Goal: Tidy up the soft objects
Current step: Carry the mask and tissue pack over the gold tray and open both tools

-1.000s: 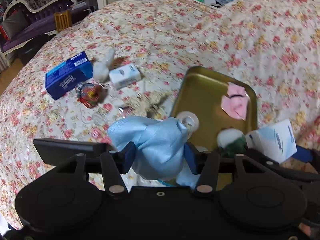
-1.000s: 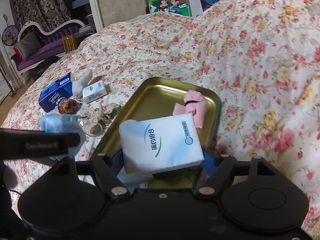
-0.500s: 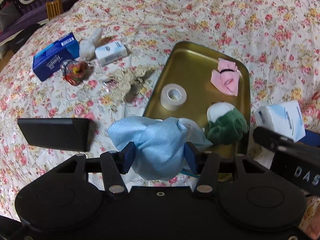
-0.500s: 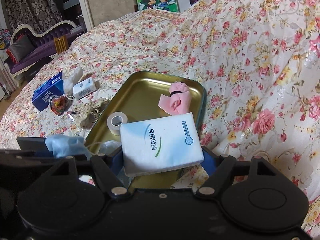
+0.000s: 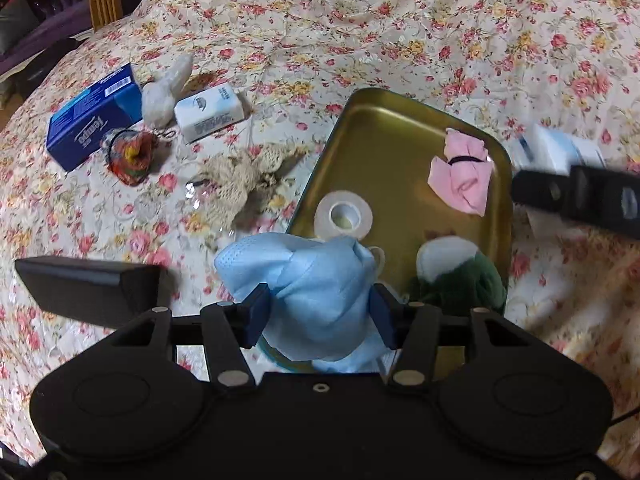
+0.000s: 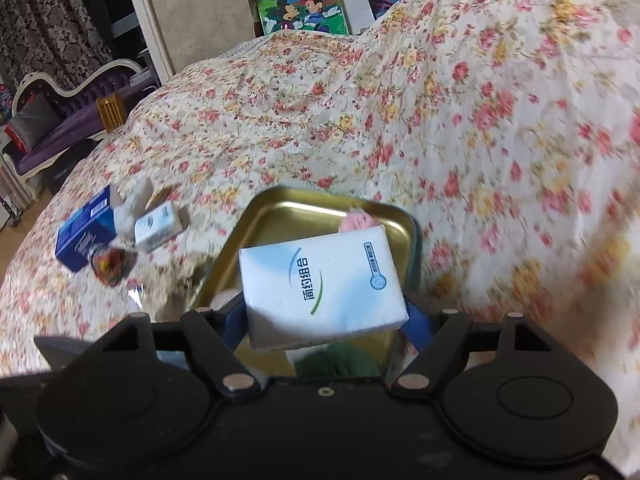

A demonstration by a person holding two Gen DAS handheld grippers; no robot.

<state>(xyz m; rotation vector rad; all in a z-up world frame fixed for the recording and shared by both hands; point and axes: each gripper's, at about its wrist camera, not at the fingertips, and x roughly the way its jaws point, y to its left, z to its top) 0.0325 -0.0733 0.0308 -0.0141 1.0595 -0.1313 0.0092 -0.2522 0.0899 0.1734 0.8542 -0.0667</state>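
Currently: left gripper (image 5: 318, 314) clamped on crumpled light-blue fabric face mask (image 5: 304, 284), partly closed, held above near edge of gold rectangular metal tray (image 5: 380, 120) on floral bedspread (image 5: 320, 32). Ahead in tray: white tape roll (image 5: 344, 216), folded pink cloth (image 5: 460, 180), green-and-white plush toy (image 5: 460, 276). Right gripper (image 6: 326, 322) closed wide on white rectangular tissue pack (image 6: 320, 284), above same tray (image 6: 304, 212).
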